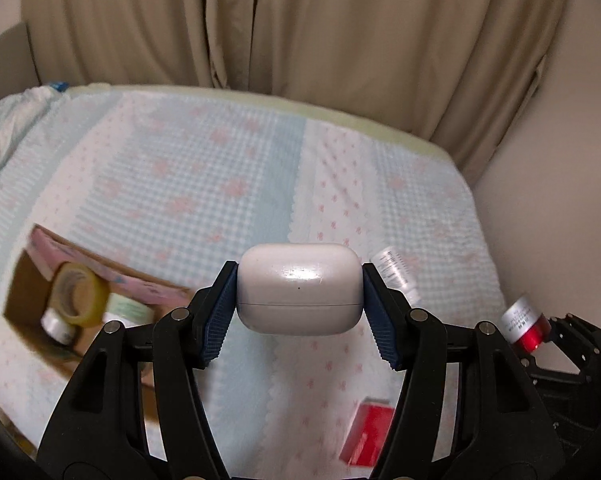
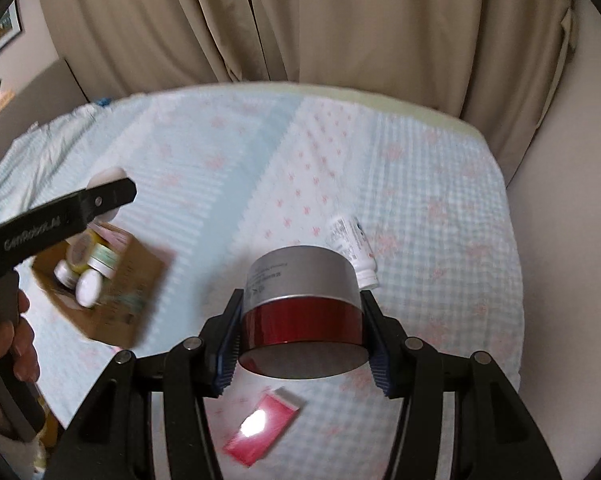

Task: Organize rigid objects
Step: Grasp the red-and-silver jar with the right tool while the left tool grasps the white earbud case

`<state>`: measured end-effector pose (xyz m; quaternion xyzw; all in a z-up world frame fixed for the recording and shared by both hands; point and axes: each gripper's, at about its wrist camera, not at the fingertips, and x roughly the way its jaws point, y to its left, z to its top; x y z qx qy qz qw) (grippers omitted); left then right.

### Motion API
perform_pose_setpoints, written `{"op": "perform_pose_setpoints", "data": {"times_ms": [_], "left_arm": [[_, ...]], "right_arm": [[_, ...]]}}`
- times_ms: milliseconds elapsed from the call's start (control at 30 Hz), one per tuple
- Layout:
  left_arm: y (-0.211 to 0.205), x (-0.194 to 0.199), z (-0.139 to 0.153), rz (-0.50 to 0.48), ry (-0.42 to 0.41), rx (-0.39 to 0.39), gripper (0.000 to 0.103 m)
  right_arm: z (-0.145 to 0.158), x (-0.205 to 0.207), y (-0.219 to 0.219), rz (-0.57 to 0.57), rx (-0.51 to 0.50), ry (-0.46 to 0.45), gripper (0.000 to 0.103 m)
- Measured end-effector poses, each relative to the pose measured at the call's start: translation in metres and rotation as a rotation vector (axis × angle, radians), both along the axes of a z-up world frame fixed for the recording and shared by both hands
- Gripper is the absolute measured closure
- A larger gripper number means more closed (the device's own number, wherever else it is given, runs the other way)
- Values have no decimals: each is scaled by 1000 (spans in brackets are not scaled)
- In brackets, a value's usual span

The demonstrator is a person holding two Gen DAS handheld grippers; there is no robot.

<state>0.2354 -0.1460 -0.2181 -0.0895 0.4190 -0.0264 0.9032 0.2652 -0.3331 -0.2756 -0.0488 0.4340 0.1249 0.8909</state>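
My left gripper [image 1: 299, 300] is shut on a white earbud case [image 1: 299, 288] and holds it above the bed, right of an open cardboard box [image 1: 32, 292]. The box holds a tape roll [image 1: 78, 294] and small jars. My right gripper [image 2: 302, 328] is shut on a red jar with a silver lid [image 2: 302, 304], held above the bed. That jar also shows in the left wrist view [image 1: 526, 322]. In the right wrist view the left gripper [image 2: 100, 200] is over the box [image 2: 112, 296].
A white bottle [image 2: 352, 248] lies on the bed behind the red jar; it also shows in the left wrist view [image 1: 396, 272]. A flat red packet [image 2: 264, 428] lies on the bedspread [image 2: 440, 220] below my grippers. Beige curtains hang behind the bed.
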Motion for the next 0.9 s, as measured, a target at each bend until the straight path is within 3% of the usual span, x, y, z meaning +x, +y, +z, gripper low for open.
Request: {"op": "perform_pose_setpoints", "data": {"times_ms": [200,433,700,900], "left_arm": [[36,-38,50,22,-48,17,46],[100,-71,83,74,-73,22,46],[192,-86,78,88,-43,-5,46],[259,-77,60,48,15,-11,46]], "right_arm": [[51,-36,30,31,60,-43,53],[78,-62,85,97,100,-66,53],[83,-80,160,135,90,-59,53],[73,-80,220,80,108,-14,53]]}}
